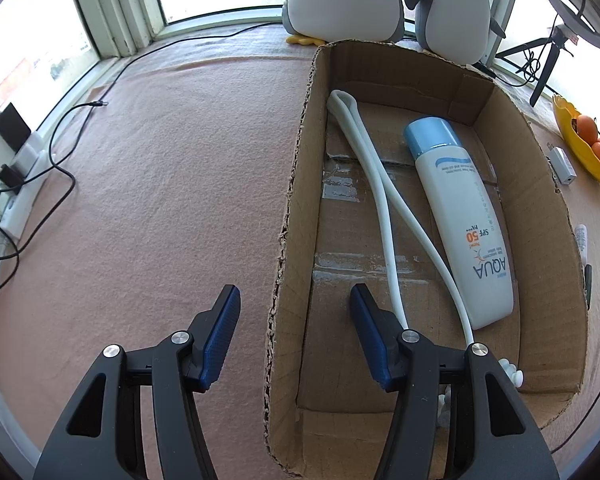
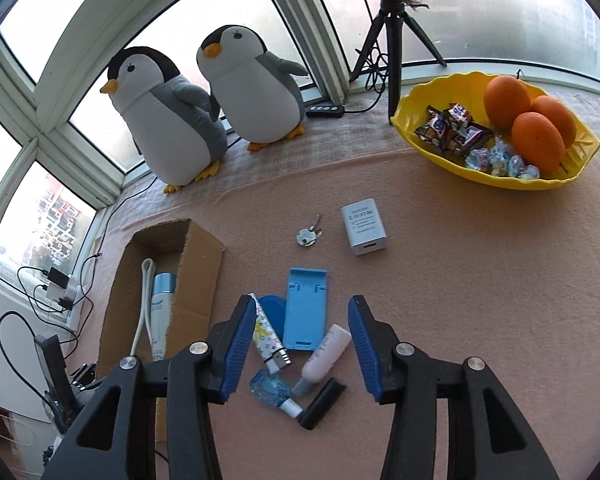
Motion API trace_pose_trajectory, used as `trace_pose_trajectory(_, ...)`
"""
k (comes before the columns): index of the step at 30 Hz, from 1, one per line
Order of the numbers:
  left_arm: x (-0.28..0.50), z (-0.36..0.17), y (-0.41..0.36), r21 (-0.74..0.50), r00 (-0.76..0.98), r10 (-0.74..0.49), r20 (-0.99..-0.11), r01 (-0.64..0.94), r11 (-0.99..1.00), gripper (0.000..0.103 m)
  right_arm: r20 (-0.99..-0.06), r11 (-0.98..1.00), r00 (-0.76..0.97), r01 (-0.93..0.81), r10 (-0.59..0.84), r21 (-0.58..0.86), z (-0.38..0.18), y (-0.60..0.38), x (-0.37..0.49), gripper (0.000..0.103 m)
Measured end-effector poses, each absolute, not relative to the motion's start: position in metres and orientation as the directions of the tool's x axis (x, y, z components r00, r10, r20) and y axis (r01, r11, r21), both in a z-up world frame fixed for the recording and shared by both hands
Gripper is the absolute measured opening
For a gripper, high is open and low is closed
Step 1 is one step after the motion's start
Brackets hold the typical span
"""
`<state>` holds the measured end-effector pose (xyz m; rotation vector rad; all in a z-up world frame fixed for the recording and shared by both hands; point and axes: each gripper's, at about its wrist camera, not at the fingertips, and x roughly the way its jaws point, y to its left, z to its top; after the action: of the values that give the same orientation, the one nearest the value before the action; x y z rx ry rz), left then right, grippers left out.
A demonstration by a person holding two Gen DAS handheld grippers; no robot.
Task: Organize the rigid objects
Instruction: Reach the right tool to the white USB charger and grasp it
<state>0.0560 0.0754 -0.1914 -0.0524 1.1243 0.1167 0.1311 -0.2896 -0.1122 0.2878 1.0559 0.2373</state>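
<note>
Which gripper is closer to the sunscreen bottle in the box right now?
Left. The left gripper straddles the cardboard box's wall, the sunscreen bottle just ahead inside. The right gripper hovers outside the box, over the blue stand on the cloth.

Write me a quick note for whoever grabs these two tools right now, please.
Left tool: open, empty, straddling the box wall.
Right tool: open, empty, above the loose items on the cloth.
Done: sunscreen and white cord lie in the box.
Left: keys, charger, blue stand, patterned tube, pink bottle, black stick and small blue bottle, all on the cloth beside the box.
</note>
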Motion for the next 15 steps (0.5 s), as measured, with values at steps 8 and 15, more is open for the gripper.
trace_pose_trajectory(8,0.056,-0.192,0.076,0.019,0.425,0.069,-0.902,-0.121,0.992,0.057,-0.846,0.969,0.488,0.003,0.215,0.248,-0.129,-0.309,0.158,0.052)
trace_pose_trajectory(15,0.055,-0.191,0.075,0.022,0.422,0.072,-0.904,-0.122,0.992,0.057,-0.884,0.991,0.450,-0.020,0.128,0.134,-0.150,-0.298,0.190,0.052)
